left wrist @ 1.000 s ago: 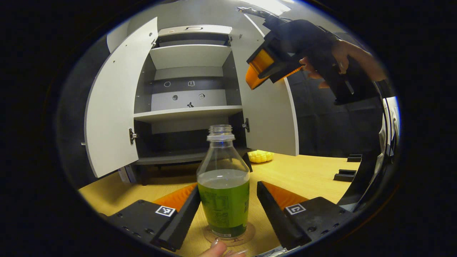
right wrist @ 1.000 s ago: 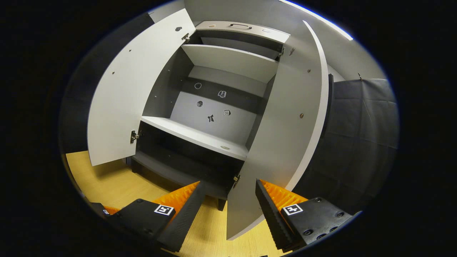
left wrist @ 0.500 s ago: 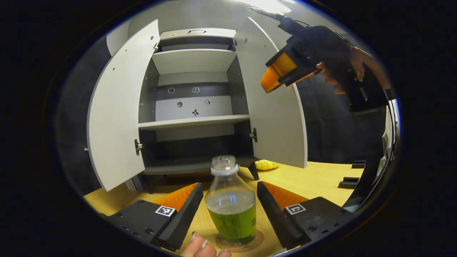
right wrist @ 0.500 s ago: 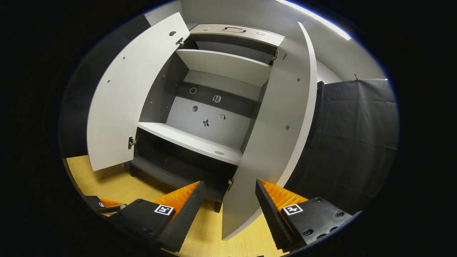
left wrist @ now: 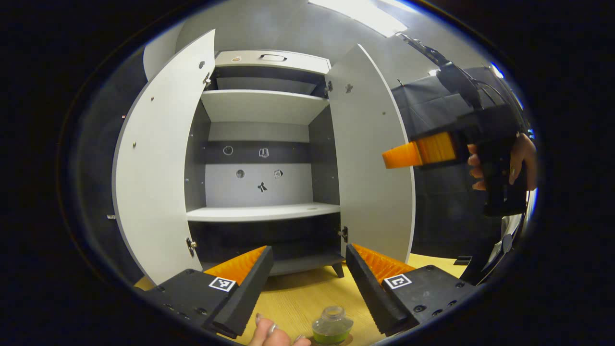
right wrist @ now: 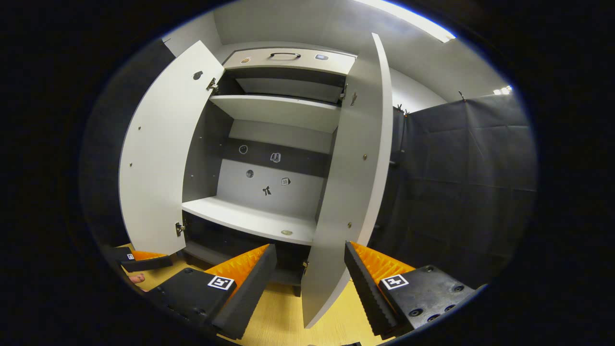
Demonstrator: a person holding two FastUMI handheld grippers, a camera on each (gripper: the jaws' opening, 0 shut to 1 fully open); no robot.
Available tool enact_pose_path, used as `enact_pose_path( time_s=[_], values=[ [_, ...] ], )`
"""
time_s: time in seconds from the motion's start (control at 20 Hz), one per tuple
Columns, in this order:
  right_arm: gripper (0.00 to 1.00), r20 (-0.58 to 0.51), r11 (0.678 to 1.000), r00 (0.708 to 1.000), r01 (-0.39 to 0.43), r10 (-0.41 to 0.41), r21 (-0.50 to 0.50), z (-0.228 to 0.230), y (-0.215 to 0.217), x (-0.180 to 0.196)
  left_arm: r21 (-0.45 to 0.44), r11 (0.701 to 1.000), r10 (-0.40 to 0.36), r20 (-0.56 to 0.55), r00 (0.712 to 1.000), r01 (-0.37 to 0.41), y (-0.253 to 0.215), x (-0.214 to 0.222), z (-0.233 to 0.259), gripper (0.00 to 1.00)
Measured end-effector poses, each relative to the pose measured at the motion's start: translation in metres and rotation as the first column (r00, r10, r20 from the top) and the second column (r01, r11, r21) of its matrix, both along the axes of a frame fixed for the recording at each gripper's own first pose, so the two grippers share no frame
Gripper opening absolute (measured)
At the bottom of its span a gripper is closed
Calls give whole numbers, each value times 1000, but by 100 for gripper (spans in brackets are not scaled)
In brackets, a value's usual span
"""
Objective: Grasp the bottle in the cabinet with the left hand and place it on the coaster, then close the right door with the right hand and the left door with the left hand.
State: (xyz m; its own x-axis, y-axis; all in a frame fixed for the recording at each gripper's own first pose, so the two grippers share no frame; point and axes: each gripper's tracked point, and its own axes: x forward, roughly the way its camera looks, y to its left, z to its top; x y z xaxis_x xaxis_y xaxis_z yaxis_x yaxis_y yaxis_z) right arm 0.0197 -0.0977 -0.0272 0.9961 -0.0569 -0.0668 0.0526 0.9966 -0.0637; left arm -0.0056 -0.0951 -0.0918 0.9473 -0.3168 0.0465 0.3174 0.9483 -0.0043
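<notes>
So the left gripper (left wrist: 307, 283) is spread wide with nothing in it, bottle (left wrist: 332, 327) standing on the table (left wrist: 298, 302) just below its fingers. Right gripper (right wrist: 310, 283) is also spread, right door (right wrist: 353, 192) edge between its fingers.

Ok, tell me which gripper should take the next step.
Right. The bottle stands on the table, released. The right gripper, open, sits at the right door edge; the left gripper is back near the bottle.
</notes>
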Motion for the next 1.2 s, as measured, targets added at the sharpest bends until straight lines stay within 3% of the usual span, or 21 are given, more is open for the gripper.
enact_pose_path(
  time_s=[0.3, 0.5, 0.65, 0.8, 1.0, 1.2],
  values=[
    [95, 63, 989, 987, 148, -148, 8, 29, -41, -28, -28, 1000, -3, -43, 999, 2, 53, 5, 50, 96],
    [95, 94, 963, 961, 265, -261, -40, 33, -92, -35, 19, 993, 121, -46, 992, -120, 111, 5, 64, 96],
    [95, 109, 961, 956, 276, -272, -27, 37, -118, -22, 21, 978, 210, -68, 975, -209, 139, 3, 66, 96],
    [96, 91, 976, 972, 218, -215, -21, 32, -130, 3, 8, 952, 304, -108, 946, -305, 158, 0, 64, 96],
    [96, 82, 995, 992, 94, -97, 44, 30, -124, 37, 21, 889, 457, -111, 882, -458, 185, -8, 71, 96],
    [93, 102, 996, 994, -50, 42, 71, 29, -113, 53, 11, 834, 549, -122, 827, -552, 196, -21, 73, 96]
  ],
)
